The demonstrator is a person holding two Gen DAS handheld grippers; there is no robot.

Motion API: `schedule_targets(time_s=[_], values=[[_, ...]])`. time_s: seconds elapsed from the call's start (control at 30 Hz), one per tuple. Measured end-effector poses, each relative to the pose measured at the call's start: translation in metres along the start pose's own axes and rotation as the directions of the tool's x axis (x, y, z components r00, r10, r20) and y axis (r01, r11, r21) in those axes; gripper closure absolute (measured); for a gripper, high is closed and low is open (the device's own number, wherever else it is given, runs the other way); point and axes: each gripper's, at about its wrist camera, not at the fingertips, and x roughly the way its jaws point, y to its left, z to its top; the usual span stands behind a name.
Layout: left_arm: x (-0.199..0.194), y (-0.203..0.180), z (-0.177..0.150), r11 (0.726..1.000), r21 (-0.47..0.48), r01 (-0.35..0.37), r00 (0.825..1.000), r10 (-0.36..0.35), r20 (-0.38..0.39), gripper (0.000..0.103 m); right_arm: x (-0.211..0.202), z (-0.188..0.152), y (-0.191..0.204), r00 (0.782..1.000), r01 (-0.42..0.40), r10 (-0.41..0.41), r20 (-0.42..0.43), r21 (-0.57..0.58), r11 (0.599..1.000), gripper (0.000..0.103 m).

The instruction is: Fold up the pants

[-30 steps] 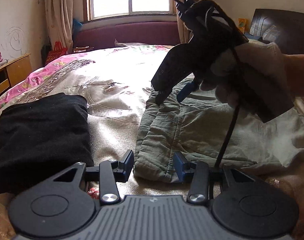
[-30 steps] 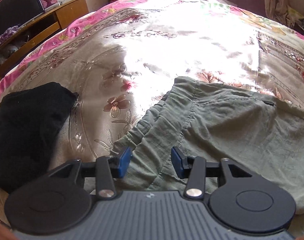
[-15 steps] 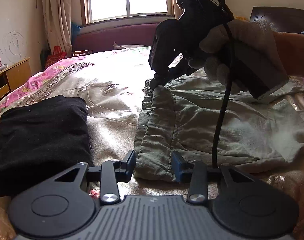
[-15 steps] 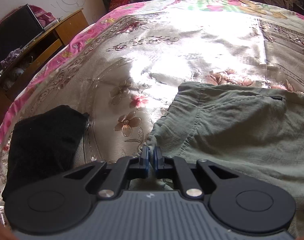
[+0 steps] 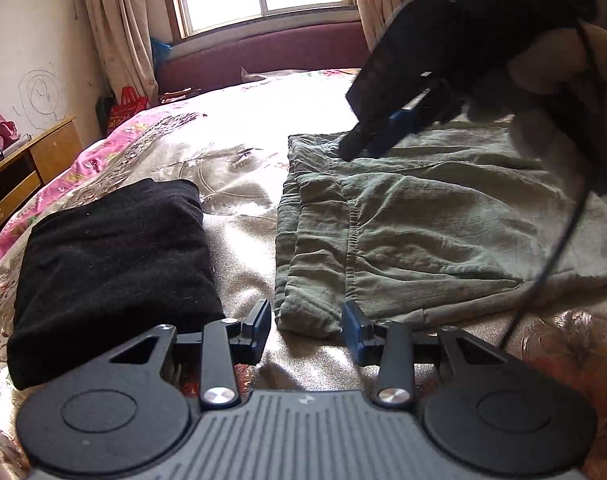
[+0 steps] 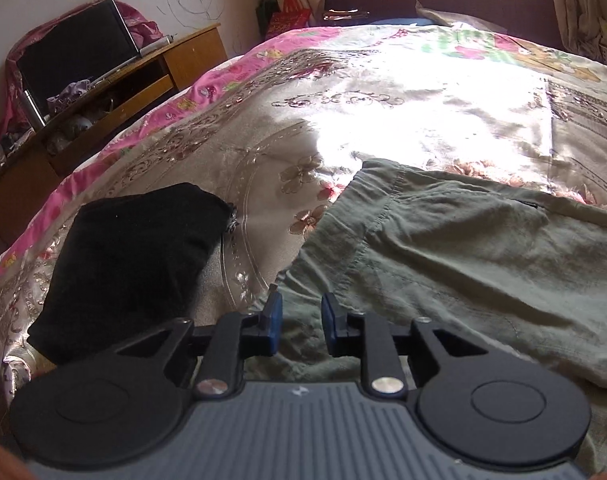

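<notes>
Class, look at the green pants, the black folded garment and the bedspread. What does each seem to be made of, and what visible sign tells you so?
Green pants: probably thin woven cotton or linen, matte; fine crumpled creases and stitched seams.
Black garment: seemingly a soft knit or fleece, matte; fuzzy surface with specks of lint.
Bedspread: likely satin-type fabric, glossy; strong window glare and raised floral embroidery.

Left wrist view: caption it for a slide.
Open left gripper faces the green pants' waistband; right gripper touches its far corner.
</notes>
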Motion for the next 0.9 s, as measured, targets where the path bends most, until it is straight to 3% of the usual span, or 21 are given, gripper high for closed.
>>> schedule_targets(time_s=[0.17, 0.3, 0.37, 0.47, 0.67, 0.73, 0.9], values=[[-0.017, -0.014, 0.004, 0.999, 0.051, -0.021, 1.000, 0.021, -0.004, 0.050, -0.081, -0.069, -0.062, 0.986, 0.164, -0.164, 0.008, 0.022, 0.986, 0.077], [-0.027, -0.039, 0.012, 0.994, 0.109, 0.005, 1.000, -0.004, -0.004, 0.050, -0.148, -0.122, -0.128, 0.937, 0.349, -0.348, -0.029, 0.139, 0.927, 0.074], [-0.028, -0.058, 0.019, 0.990, 0.137, 0.042, 0.999, -0.042, -0.005, 0.049, -0.183, -0.147, -0.164, 0.900, 0.432, -0.432, -0.051, 0.230, 0.872, 0.073], [-0.029, -0.093, 0.030, 0.977, 0.183, 0.107, 0.994, -0.108, -0.008, 0.049, -0.239, -0.184, -0.218, 0.839, 0.522, -0.538, -0.086, 0.407, 0.750, 0.072], [-0.030, -0.173, 0.052, 0.923, 0.273, 0.273, 0.960, -0.278, -0.020, 0.049, -0.314, -0.248, -0.283, 0.756, 0.546, -0.643, -0.122, 0.659, 0.517, 0.065], [-0.030, -0.204, 0.062, 0.892, 0.319, 0.321, 0.943, -0.330, -0.027, 0.049, -0.324, -0.261, -0.298, 0.755, 0.511, -0.647, -0.106, 0.714, 0.480, 0.059], [-0.037, -0.257, 0.079, 0.832, 0.406, 0.378, 0.916, -0.400, -0.033, 0.049, -0.326, -0.272, -0.338, 0.784, 0.366, -0.620, -0.019, 0.822, 0.437, 0.044]])
